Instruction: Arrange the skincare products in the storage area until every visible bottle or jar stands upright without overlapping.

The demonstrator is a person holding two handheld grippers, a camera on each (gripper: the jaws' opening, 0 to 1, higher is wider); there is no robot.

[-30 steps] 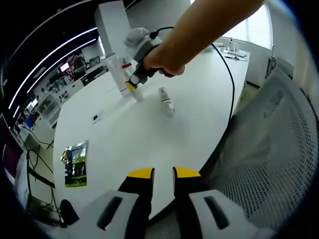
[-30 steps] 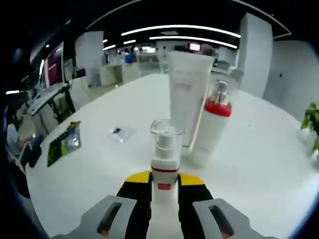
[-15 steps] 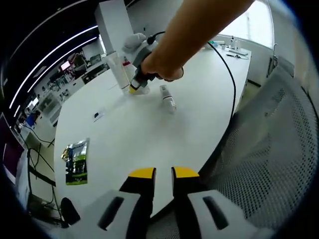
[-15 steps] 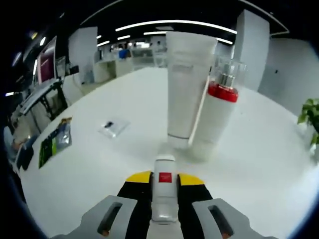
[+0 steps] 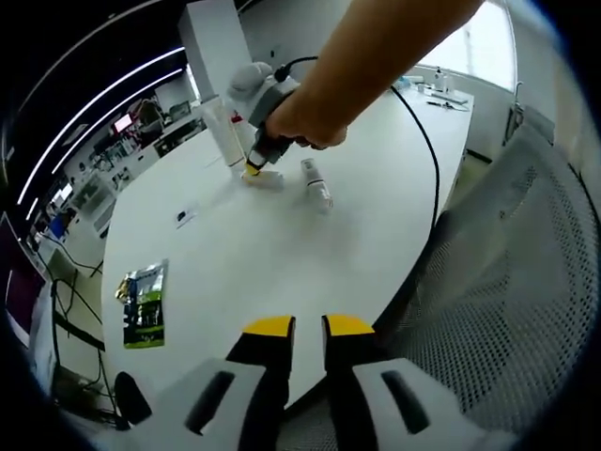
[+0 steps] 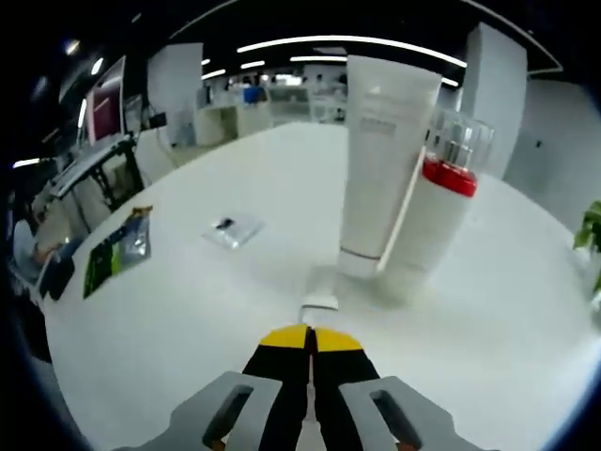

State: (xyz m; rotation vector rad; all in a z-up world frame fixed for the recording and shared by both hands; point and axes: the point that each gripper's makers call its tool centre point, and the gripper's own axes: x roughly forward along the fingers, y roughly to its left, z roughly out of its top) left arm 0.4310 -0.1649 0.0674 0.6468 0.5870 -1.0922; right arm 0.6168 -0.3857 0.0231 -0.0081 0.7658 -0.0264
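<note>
Four skincare items sit on the white table (image 5: 282,254): two stand and two lie flat. In the right gripper view the white tube (image 6: 380,160) stands upright, and the red-collared pump bottle (image 6: 437,225) stands just beside it, seemingly touching it. A small bottle (image 6: 319,303) lies on its side in front of them, just past the tips of the right gripper (image 6: 306,338). That gripper's jaws are pressed together with nothing between them. The bottle's far end is blurred, so I can't say whether its cap is on.

In the left gripper view the second lying bottle (image 5: 316,183) rests a little to the right of the first, apart from it. There are also two flat packets: a green one (image 6: 117,249) near the table edge and one small clear sachet (image 6: 233,228) further in.

A hand (image 5: 300,117) grips the right gripper from above, its bare arm reaching in from the upper right, with the tool tilted steeply down so its yellow tips sit at the table. One black cable (image 5: 432,160) trails across the table from it.

The left gripper (image 5: 308,327) hangs back over the near table edge beside a mesh chair (image 5: 507,282), its jaws a narrow gap apart and holding nothing.
</note>
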